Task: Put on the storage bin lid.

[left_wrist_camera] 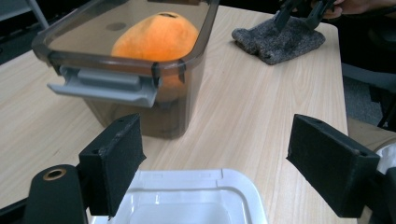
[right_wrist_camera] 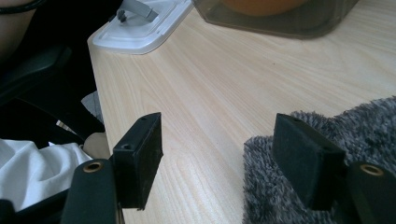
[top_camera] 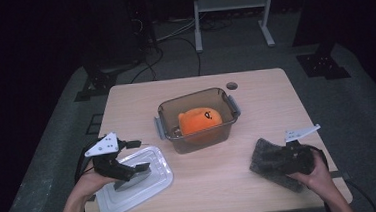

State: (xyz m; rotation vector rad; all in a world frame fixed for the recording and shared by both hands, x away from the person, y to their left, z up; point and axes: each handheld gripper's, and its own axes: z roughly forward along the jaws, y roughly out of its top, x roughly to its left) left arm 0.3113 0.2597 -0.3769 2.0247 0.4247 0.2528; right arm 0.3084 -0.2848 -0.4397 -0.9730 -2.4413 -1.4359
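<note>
A clear brown plastic container (top_camera: 203, 139) stands mid-table with an orange plush toy (top_camera: 200, 121) inside it. Its white lid (top_camera: 153, 181) lies flat at the front left. My left gripper (top_camera: 135, 156) hovers low over that lid, open. In the left gripper view the jaws of the left gripper (left_wrist_camera: 224, 163) straddle the lid's far edge (left_wrist_camera: 196, 196) without pressing on it, and face the container (left_wrist_camera: 154, 116). A folded grey cloth (top_camera: 264, 156) lies at the front right. My right gripper (right_wrist_camera: 219, 154) is open, one jaw over the cloth's edge (right_wrist_camera: 364, 126), the other over bare wood.
The container has grey latches at both ends, one of them (left_wrist_camera: 105, 86) facing the left gripper. A small round hole (top_camera: 231, 86) sits near the table's far edge. Beyond the table are a dark floor, cables and a white rack's legs (top_camera: 232, 12).
</note>
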